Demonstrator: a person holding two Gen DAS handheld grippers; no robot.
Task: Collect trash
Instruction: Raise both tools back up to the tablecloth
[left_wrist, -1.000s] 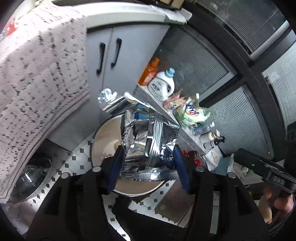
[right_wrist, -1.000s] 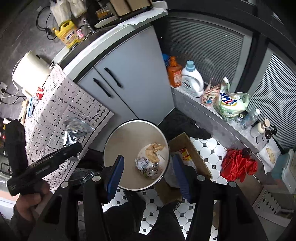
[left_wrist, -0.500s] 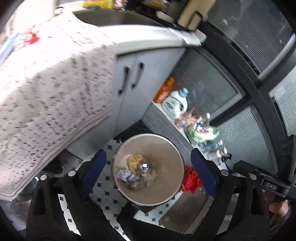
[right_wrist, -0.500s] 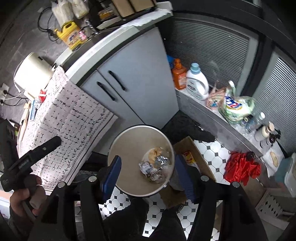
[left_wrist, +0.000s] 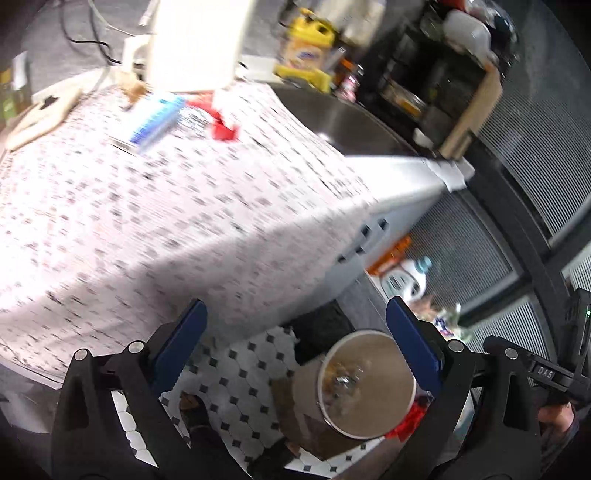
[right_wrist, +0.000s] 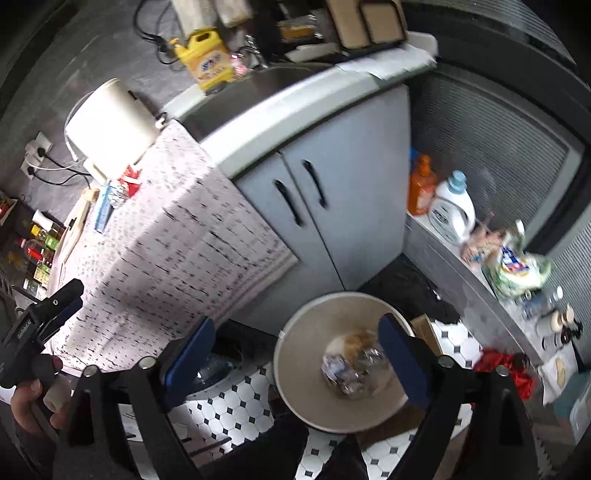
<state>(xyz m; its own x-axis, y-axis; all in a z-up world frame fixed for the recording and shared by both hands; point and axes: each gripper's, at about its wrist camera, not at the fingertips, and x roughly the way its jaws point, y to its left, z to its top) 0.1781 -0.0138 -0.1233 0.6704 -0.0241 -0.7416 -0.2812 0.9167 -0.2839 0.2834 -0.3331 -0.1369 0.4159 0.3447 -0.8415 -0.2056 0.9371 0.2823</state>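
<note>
Foil wrapper that the left gripper (left_wrist: 295, 339) held a second ago is gone from its jaws; both grippers are opening, spread wide, nothing between the pads. Right gripper (right_wrist: 295, 350) also empty. The crumpled foil and paper now sit at the bottom of the trash bin (right_wrist: 295, 332) on the tiled floor, below and ahead of both tools. Left view has swung up onto the patterned tablecloth (left_wrist: 147, 221), where a red scrap (left_wrist: 221, 129) and a blue-white packet (left_wrist: 155, 122) lie near the white appliance. Drop looks done; those are likely next pickups
</note>
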